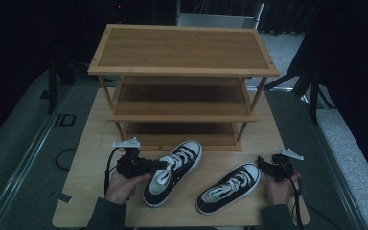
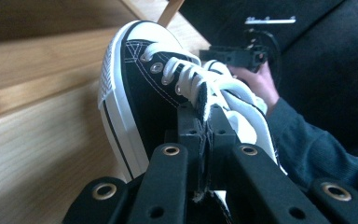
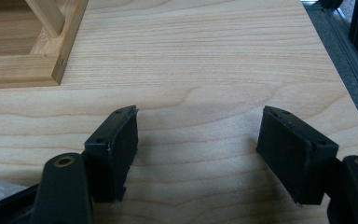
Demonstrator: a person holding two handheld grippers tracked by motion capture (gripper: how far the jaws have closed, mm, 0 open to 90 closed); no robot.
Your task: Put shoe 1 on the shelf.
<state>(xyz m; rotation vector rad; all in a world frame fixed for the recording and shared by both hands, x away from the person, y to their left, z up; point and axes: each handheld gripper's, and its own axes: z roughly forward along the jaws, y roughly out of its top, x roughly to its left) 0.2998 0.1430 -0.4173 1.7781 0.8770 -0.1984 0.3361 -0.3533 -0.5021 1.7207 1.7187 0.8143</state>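
On the counter (image 1: 96,139), the left sneaker (image 1: 173,171) is pinched at its tongue by the left tongs (image 1: 157,165); right tongs (image 3: 198,151) are spread, idle. Lifting toward the rack (image 1: 182,72) is judged next.

Two black-and-white sneakers sit in front of the wooden rack (image 1: 182,72): one sneaker (image 1: 175,171) closer to it, the second sneaker (image 1: 230,188) just right of the first. One rack, and it counts three shelves, top, middle, bottom. Two grippers flank the shoes: the left gripper (image 1: 158,164), the right gripper (image 1: 263,166). Two hands hold them.
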